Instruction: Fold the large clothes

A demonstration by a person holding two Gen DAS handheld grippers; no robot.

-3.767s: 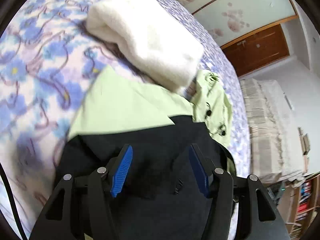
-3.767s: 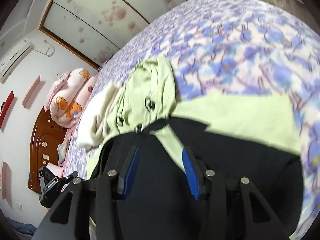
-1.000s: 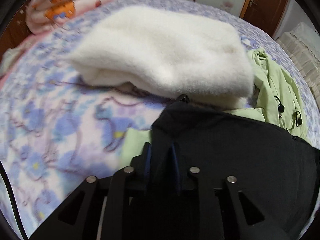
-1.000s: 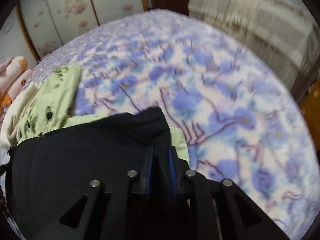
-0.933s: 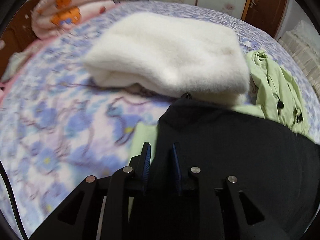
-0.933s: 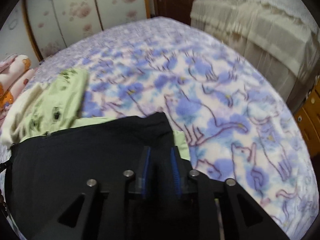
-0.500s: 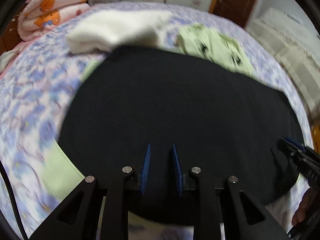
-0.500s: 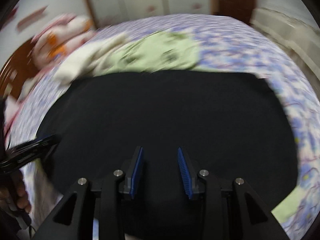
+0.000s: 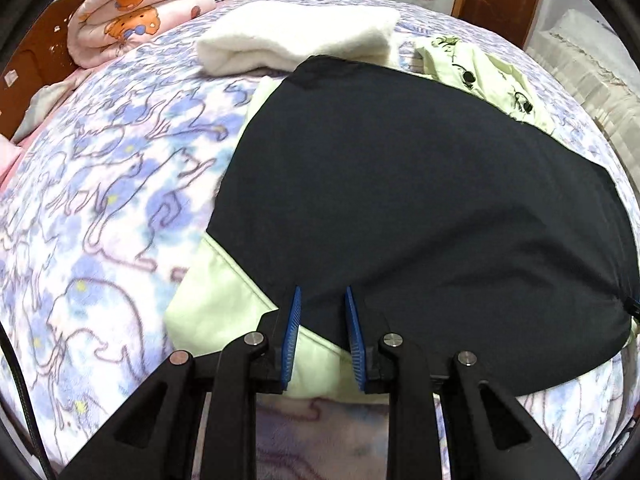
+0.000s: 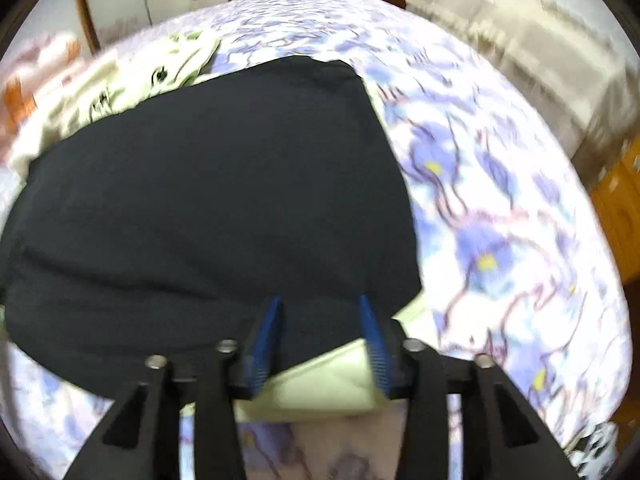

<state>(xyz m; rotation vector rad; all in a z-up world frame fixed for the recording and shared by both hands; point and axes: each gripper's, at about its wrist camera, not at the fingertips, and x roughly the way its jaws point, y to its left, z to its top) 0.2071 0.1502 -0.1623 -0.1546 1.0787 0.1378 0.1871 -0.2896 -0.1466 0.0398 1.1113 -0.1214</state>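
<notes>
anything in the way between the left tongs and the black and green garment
Nothing visible does. The left tongs stand right over the near edge of the black and green garment, pads either side of it, on the floral bedspread.

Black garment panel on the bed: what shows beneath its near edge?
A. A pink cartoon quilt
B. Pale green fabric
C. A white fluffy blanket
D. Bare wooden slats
B: pale green fabric sticks out under the near edge of the black panel, and the right wrist view shows the same green layer there.
</notes>
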